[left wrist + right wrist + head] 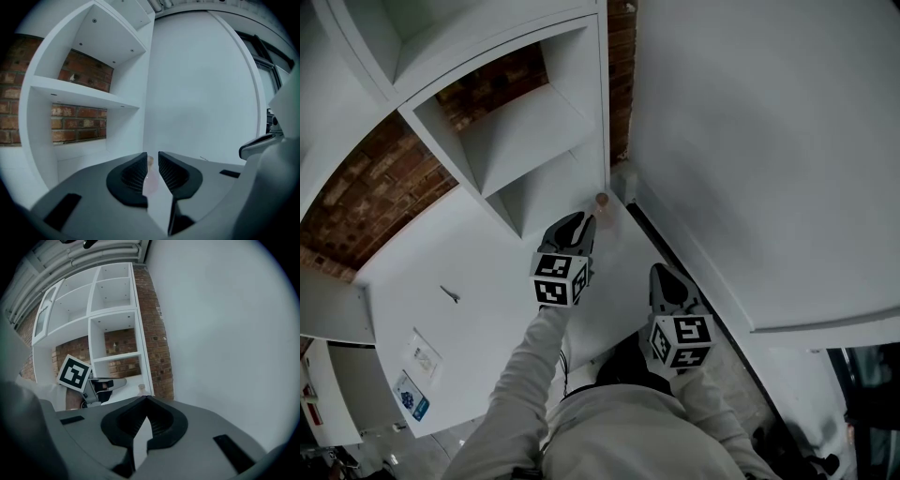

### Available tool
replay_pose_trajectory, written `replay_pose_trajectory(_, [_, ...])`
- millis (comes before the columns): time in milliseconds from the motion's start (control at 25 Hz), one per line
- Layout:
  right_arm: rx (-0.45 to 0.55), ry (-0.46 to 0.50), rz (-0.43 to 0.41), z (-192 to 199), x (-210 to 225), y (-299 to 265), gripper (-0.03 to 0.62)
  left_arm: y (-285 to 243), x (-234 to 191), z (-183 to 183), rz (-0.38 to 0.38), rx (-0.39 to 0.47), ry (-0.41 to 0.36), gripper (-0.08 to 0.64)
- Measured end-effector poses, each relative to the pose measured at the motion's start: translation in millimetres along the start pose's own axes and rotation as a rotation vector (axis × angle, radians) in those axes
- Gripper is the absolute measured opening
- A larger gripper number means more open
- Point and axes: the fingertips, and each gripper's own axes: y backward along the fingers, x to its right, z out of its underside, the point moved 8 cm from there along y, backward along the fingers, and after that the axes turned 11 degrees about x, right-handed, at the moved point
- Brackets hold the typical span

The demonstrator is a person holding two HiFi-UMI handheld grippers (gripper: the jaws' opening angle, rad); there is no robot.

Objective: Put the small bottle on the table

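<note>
One step, prob. the carry: left gripper (151,161) clamped the small bottle (151,182) near the tabletop's (459,262) far-right corner, right gripper (146,397) shut & empty; next move needed an upright set-down, then release.

Rough brick wall (375,178), smooth matt white table (487,281)

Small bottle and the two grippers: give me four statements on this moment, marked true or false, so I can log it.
1. The small bottle sits between the left gripper's jaws. True.
2. The right gripper also holds a bottle. False: its jaws are together with nothing between them.
3. The white shelf unit has a brick wall behind it. True.
4. The bottle's cap is blue. False: it is a tan, cork-like colour.
</note>
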Motion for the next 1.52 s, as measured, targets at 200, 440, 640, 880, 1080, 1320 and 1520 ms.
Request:
replay_pose_trajectory(200, [0.005,0.002,-0.009,-1,-8,5,0.028,25,0,0,0.002,-0.023,0.006,0.077])
replay_pose_trajectory(440, [0.007,0.005,-0.009,0,-16,11,0.028,52,-1,-1,0.004,-0.034,-0.017,0.066])
replay_pose_trajectory(640, [0.007,0.010,-0.020,0,-22,15,0.028,74,-1,-4,-0.019,-0.036,-0.007,0.052])
replay_pose_trajectory(880, [0.004,0.013,-0.036,1,-30,19,0.028,99,7,-1,-0.025,-0.049,-0.001,0.040])
replay_pose_trajectory(1080, [0.004,0.019,-0.050,2,-39,23,0.028,122,12,5,-0.035,-0.061,0.012,0.034])
replay_pose_trajectory(1320, [0.005,0.030,-0.066,3,-48,28,0.028,145,15,7,-0.065,-0.056,0.036,0.029])
replay_pose_trajectory(1520, [0.002,0.034,-0.075,6,-54,33,0.028,160,14,5,-0.081,-0.050,0.033,0.028])
